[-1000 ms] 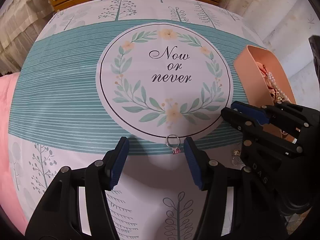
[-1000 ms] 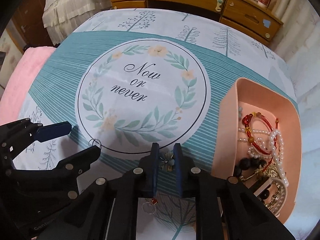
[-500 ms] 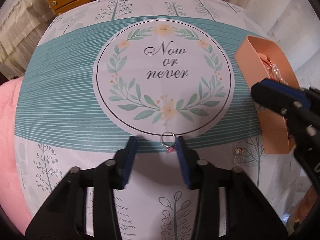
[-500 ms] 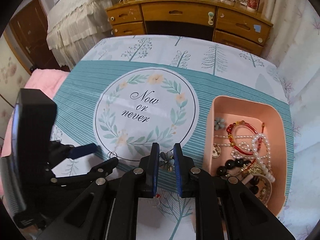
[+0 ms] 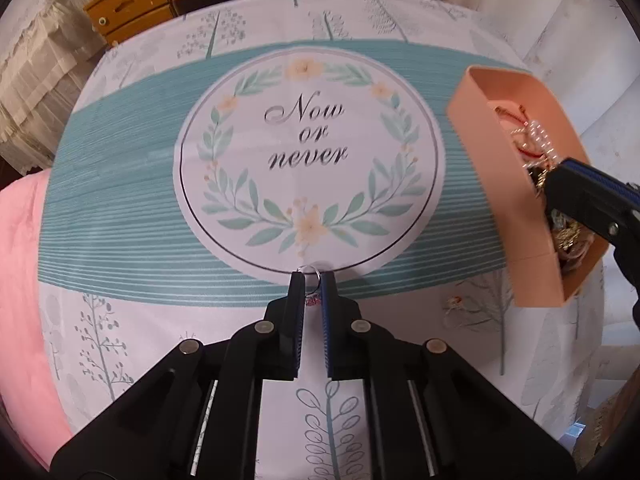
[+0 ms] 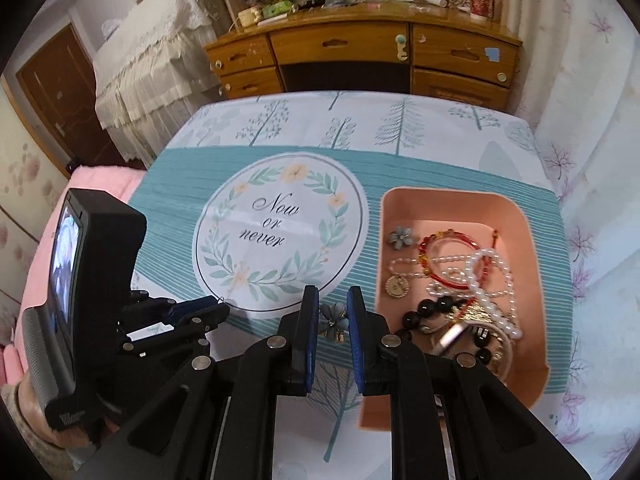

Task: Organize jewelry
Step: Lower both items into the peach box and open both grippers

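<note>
My left gripper (image 5: pixel 310 280) is shut on a silver ring with a pink stone (image 5: pixel 311 280) at the table's near side, on the lower edge of the printed wreath circle. My right gripper (image 6: pixel 333 300) is shut on a blue flower earring (image 6: pixel 333 322) and holds it above the table, just left of the pink tray (image 6: pixel 536 248). The tray holds pearl strands, a red bracelet, black beads, a gold pendant and a second blue flower (image 6: pixel 401 237). The right gripper also shows over the tray (image 5: pixel 476 120) in the left wrist view (image 5: pixel 580 192). The left gripper shows in the right wrist view (image 6: pixel 192 308).
A small earring (image 5: pixel 454 302) lies on the cloth between the left gripper and the tray. A wooden dresser (image 6: pixel 360 56) stands beyond the table's far edge. A pink bed cover (image 5: pixel 20 280) lies to the left. A white wall is on the right.
My left gripper has closed from wide open onto the ring. My right gripper has risen with the flower earring and moved right, next to the tray.
</note>
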Demonstrator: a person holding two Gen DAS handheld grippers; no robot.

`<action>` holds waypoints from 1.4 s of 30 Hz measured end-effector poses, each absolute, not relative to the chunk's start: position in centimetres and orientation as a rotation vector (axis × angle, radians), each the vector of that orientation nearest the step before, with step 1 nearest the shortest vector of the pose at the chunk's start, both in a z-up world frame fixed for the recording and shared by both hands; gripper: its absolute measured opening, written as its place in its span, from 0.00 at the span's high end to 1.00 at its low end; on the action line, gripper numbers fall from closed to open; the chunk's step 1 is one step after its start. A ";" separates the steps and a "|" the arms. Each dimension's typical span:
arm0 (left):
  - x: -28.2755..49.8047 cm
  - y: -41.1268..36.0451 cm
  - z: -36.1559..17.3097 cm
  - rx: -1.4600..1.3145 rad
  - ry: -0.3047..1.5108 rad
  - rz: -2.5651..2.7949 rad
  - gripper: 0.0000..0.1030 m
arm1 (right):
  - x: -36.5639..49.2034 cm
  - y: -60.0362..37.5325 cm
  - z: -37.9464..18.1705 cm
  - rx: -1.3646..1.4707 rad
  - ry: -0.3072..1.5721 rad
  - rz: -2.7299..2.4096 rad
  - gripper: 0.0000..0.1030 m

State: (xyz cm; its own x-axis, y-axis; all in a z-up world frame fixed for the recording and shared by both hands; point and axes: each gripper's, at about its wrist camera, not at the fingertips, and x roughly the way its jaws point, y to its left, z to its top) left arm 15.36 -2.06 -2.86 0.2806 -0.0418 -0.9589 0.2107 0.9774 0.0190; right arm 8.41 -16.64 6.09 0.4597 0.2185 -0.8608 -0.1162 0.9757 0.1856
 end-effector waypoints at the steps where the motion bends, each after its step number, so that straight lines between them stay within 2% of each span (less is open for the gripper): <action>1: 15.4 -2.2 -2.4 0.154 1.267 -0.174 0.94 | 8.1 -17.1 6.5 0.114 1.062 0.202 0.86; 10: 14.9 -5.6 3.7 0.145 1.166 -0.266 0.94 | 5.1 -21.5 9.5 0.173 0.956 0.128 0.86; 15: 14.8 -9.6 6.2 0.153 1.115 -0.339 0.94 | 3.8 -24.3 9.3 0.212 0.944 0.068 0.86; 24: 16.0 -15.6 5.6 0.137 1.085 -0.417 0.94 | 3.6 -27.6 6.5 0.281 0.992 -0.027 0.86; 31: 17.2 -17.1 3.7 0.124 1.105 -0.428 0.93 | 4.6 -28.4 5.6 0.315 0.957 -0.074 0.86; 32: 17.4 -17.1 3.4 0.122 1.118 -0.429 0.92 | 4.8 -28.4 5.4 0.315 0.951 -0.078 0.83; 33: 17.5 -16.9 3.2 0.116 1.131 -0.428 0.86 | 5.0 -28.5 5.3 0.316 0.951 -0.079 0.79; 35: 17.7 -16.2 2.8 0.098 1.144 -0.413 0.76 | 5.1 -28.5 5.0 0.323 0.955 -0.080 0.79; 37: 17.8 -15.3 2.8 0.075 1.148 -0.404 0.59 | 5.2 -28.6 5.0 0.331 0.950 -0.081 0.79; 39: 17.8 -14.4 3.1 0.051 1.143 -0.398 0.52 | 5.2 -28.6 5.1 0.333 0.947 -0.078 0.77; 42: 17.6 -13.3 3.6 0.041 1.133 -0.393 0.52 | 5.0 -28.2 5.5 0.326 0.946 -0.069 0.75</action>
State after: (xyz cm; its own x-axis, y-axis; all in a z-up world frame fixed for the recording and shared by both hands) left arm 17.58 -13.29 3.62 0.3635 -0.2846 -0.8871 0.3261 0.9308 -0.1650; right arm 5.04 -28.22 5.49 0.5866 0.0837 -0.8055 0.1994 0.9491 0.2438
